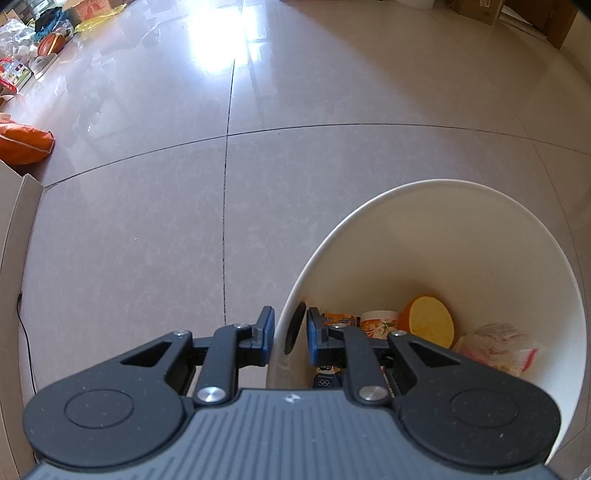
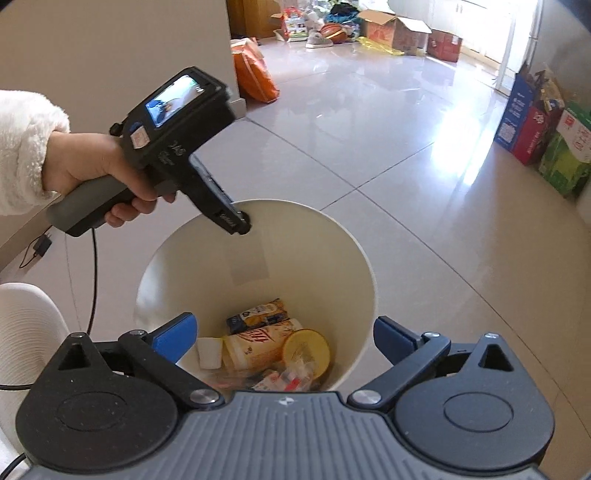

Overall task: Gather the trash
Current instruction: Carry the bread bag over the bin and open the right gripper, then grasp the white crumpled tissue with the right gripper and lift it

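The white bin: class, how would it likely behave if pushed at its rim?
The white bin looks thin-walled and holds only light wrappers and a cup, so it would probably slide easily on the glossy tiled floor. Tall and narrow-based, it may tip.

Little can be read. In the white bin (image 1: 480, 236), a blue carton (image 1: 327, 378) seen by the left wrist camera bears the Olympic rings. The left gripper (image 2: 242, 227) has handwritten marks on its body, seemingly "245". Print on the floor boxes (image 2: 524, 125) is too small.

Glossy tiled floor (image 2: 388, 122) bears white bin (image 2: 354, 251); cardboard boxes (image 2: 406, 29) well apart.
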Demonstrator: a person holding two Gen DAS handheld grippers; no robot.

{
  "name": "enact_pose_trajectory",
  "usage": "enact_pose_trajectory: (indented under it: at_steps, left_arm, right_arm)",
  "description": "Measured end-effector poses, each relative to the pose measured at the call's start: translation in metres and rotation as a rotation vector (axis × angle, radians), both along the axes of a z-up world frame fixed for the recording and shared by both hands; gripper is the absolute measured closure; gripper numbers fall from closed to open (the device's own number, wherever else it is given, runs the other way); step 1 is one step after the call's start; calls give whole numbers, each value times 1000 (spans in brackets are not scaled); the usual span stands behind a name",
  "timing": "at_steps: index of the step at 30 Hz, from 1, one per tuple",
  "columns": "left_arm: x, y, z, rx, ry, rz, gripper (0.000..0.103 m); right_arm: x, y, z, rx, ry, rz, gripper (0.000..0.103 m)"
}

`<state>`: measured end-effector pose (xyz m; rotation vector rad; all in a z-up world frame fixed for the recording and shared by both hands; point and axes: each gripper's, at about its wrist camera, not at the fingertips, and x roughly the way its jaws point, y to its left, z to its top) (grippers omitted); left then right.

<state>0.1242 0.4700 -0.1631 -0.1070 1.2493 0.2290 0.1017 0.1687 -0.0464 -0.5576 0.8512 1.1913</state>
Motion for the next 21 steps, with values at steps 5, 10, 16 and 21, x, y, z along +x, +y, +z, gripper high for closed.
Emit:
enact_pose_trajectory:
  at_steps: [5,10,16,21]
  left_arm:
    - [1,0,0,2,0,-1,88]
    - [0,-1,-1,1,-3,1,88]
    - [-1,0,0,-1,-4,4,88]
    - [-1,0,0,0,-3,1,88]
  right_arm:
    - [5,-14,3,20,-22,-50,0]
    - [19,-41,5,24,-63,-127,0]
    - [44,-87,-9,28,-47,-291,0]
    - [66,-140,-46,4,-2,-491,0]
